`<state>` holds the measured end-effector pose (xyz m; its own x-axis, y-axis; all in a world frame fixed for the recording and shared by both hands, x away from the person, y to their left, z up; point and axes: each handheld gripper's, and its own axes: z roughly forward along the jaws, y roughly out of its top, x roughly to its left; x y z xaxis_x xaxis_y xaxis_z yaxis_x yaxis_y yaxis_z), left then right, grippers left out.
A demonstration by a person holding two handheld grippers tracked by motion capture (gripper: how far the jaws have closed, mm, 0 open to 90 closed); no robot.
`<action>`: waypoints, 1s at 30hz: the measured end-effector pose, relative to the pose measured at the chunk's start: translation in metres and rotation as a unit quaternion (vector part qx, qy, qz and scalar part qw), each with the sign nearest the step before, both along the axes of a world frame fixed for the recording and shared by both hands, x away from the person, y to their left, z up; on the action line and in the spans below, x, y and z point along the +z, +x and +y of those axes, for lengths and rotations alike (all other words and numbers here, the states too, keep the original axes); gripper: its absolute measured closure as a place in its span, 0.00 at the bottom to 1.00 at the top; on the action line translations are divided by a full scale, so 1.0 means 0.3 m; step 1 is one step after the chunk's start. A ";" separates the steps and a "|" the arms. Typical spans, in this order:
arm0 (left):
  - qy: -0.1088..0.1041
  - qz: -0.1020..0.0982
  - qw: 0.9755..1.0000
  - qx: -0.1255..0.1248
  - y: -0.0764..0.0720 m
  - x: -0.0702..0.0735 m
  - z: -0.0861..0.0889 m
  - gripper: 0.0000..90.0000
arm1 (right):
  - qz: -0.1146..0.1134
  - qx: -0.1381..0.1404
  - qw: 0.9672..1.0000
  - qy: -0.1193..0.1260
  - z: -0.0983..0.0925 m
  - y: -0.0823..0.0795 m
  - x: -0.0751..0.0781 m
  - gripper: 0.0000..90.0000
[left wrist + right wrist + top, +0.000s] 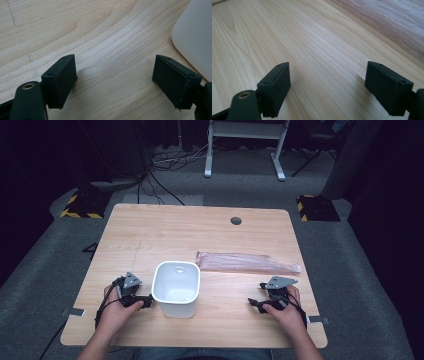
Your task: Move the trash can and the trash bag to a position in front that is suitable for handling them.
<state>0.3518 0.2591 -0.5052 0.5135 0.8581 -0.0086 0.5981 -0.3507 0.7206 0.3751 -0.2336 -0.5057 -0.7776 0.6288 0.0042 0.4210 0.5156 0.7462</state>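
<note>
The left gripper (145, 302) rests on the wooden table (165, 227) with its jaws wide apart and nothing in them. The white bin (176, 289) stands just beside it (almost touching). The right gripper (255, 304) is wide apart and empty too. A pink plastic bag (247, 262) lies flat beyond it.

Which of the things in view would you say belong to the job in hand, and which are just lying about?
In hand: white bin, folded pink bag, left gripper, right gripper, both open on the table.
Lying about: floor cables, white frame.
</note>
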 end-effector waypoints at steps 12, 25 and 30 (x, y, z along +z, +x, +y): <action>-0.073 -0.020 0.997 -0.009 -0.050 0.014 -0.031 0.33 | 0.000 0.000 1.000 0.000 0.000 0.000 0.000 0.23; -0.071 -0.026 0.995 -0.067 -0.083 0.032 -0.162 0.37 | 0.000 0.000 1.000 0.000 0.000 0.000 0.000 0.23; -0.059 -0.030 0.994 -0.090 -0.096 0.038 -0.201 0.36 | 0.000 -0.001 1.000 0.000 0.000 0.000 0.000 0.23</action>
